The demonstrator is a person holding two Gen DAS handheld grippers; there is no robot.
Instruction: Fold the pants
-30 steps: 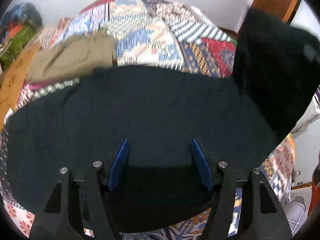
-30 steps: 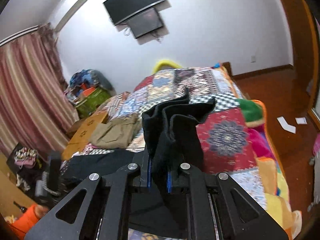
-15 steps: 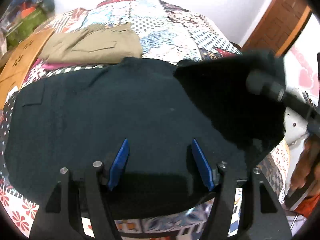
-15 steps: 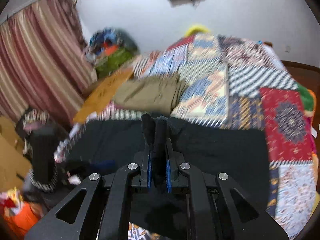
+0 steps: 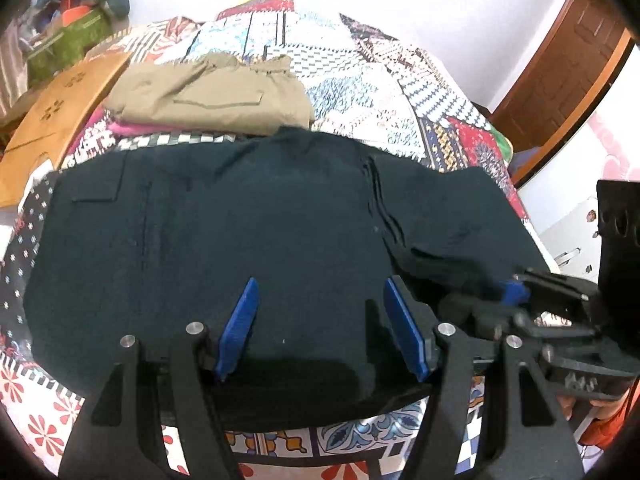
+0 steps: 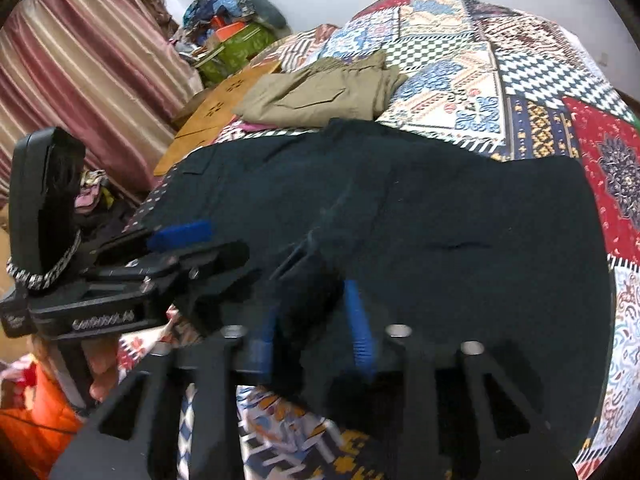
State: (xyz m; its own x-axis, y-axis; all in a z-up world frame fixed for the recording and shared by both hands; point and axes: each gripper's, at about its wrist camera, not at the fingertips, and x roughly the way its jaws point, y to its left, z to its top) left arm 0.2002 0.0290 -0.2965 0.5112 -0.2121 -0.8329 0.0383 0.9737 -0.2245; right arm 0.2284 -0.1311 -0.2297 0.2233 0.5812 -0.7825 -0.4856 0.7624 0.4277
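Dark navy pants [image 5: 260,220] [image 6: 480,240] lie spread on a patchwork quilt [image 5: 360,80], with one end folded over from the right onto the rest. My left gripper [image 5: 320,320] stands open low over the near edge of the pants, blue pads wide apart, nothing pinched. My right gripper [image 6: 312,332] is at the near edge too, just to the right. Its jaws are opening, and a bunched fold of the dark cloth still sits loose between the blue pads. Each gripper shows in the other's view: the right gripper [image 5: 492,300], the left gripper [image 6: 196,244].
Folded khaki pants [image 5: 212,92] [image 6: 320,92] lie on the quilt behind the dark pair. A brown cardboard sheet [image 5: 52,120] leans at the bed's left side, below a pile of bags [image 6: 236,28]. A striped curtain [image 6: 80,80] hangs at far left, a wooden door [image 5: 560,72] at right.
My right gripper swung the raised end of the dark pants over and down onto the rest, then its jaws parted. The left gripper drifted slightly and stayed open.
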